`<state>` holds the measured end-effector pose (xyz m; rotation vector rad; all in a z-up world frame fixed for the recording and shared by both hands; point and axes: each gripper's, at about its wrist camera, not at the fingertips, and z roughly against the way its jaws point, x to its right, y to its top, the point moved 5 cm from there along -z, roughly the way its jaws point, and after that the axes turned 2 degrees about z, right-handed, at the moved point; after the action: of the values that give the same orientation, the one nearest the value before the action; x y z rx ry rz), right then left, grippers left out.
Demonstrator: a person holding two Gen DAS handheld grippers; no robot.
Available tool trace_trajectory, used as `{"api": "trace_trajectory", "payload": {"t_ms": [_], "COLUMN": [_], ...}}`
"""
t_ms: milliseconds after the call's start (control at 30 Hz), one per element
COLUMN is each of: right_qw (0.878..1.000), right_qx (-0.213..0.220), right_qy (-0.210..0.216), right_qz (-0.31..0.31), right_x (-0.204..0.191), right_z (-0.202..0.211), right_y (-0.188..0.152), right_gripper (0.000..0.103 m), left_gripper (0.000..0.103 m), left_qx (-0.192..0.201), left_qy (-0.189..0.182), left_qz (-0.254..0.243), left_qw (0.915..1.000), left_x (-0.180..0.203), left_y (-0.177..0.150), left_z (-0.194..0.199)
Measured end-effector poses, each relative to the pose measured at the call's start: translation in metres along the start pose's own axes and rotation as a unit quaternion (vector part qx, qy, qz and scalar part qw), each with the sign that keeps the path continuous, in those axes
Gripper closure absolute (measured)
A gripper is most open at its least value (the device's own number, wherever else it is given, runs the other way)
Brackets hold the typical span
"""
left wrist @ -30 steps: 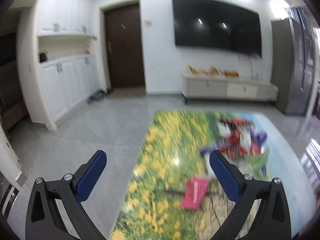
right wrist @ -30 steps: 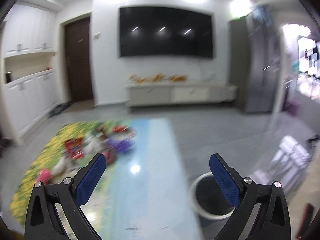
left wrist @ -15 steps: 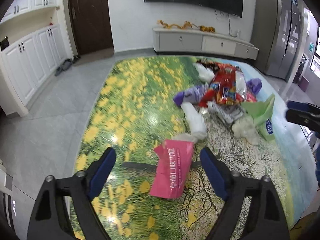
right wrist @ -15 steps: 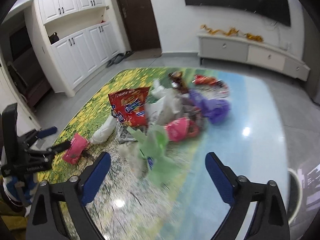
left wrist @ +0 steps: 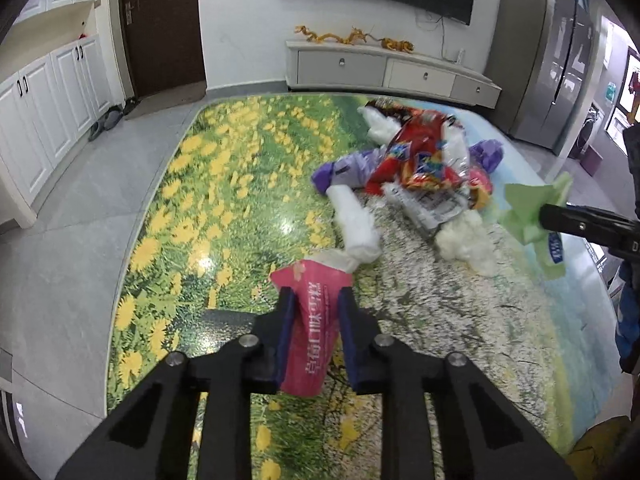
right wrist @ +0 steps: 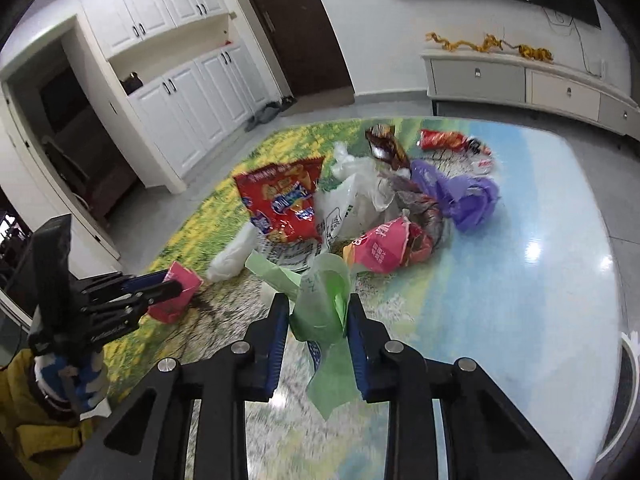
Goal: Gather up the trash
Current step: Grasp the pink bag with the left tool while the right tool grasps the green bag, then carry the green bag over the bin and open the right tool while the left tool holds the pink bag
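A heap of trash lies on a table printed with a flower meadow: a red snack bag, purple bags, white plastic bags and a pink wrapper. My left gripper is shut on a pink packet, which also shows in the right wrist view. My right gripper is shut on a green plastic bag, which also shows in the left wrist view.
A white bin rim shows at the table's right edge. Behind are a TV cabinet, a dark door, white cupboards and a grey fridge. Grey tiled floor surrounds the table.
Both grippers dropped toward the table and closed. The left took hold of the pink packet, the right took hold of the green bag.
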<state>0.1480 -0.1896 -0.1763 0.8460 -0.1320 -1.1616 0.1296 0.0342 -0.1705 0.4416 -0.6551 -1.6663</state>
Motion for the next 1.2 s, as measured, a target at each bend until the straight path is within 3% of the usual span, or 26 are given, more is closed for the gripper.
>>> {"api": "trace_trajectory", "payload": {"t_ms": [67, 233, 300, 400, 500, 700, 767, 833, 1000, 1200], "right_qw": [1.0, 0.997, 0.992, 0.983, 0.973, 0.963, 0.963, 0.964, 0.965, 0.966], "right_qx": [0.019, 0.057, 0.073, 0.096, 0.114, 0.137, 0.139, 0.142, 0.148, 0.143], "right_qy": [-0.003, -0.055, -0.087, -0.13, -0.155, -0.164, -0.164, -0.159, -0.148, -0.15], "right_qz": [-0.001, -0.025, -0.049, -0.09, -0.125, -0.164, -0.163, -0.16, -0.157, -0.156], "right_x": [0.002, 0.032, 0.058, 0.098, 0.128, 0.157, 0.158, 0.152, 0.144, 0.129], "right_z": [0.022, 0.072, 0.1, 0.138, 0.168, 0.191, 0.189, 0.187, 0.182, 0.182], "right_y": [-0.004, -0.012, -0.019, -0.032, -0.05, -0.072, -0.071, -0.068, -0.064, -0.065], "right_gripper": [0.076, 0.076, 0.076, 0.076, 0.076, 0.076, 0.076, 0.076, 0.076, 0.076], "left_gripper": [0.093, 0.095, 0.096, 0.098, 0.098, 0.09, 0.062, 0.05, 0.05, 0.05], "left_qx": [0.008, 0.028, 0.03, 0.036, 0.035, 0.037, 0.031, 0.034, -0.007, -0.04], "left_qy": [-0.005, -0.057, -0.096, -0.123, -0.147, -0.138, -0.12, -0.094, -0.071, -0.07], "left_qz": [-0.009, -0.065, -0.099, -0.14, -0.148, -0.118, -0.096, -0.079, -0.057, -0.1], "left_qw": [0.9999, 0.9959, 0.99, 0.9817, 0.9773, 0.9827, 0.9877, 0.9919, 0.9958, 0.9918], "left_x": [0.007, 0.066, 0.107, 0.156, 0.181, 0.138, 0.106, 0.078, 0.036, 0.052], "left_y": [0.006, 0.035, 0.052, 0.07, 0.08, 0.084, 0.08, 0.068, 0.033, 0.002], "left_z": [0.009, 0.023, 0.024, 0.02, 0.021, 0.029, 0.03, 0.032, 0.019, -0.016]}}
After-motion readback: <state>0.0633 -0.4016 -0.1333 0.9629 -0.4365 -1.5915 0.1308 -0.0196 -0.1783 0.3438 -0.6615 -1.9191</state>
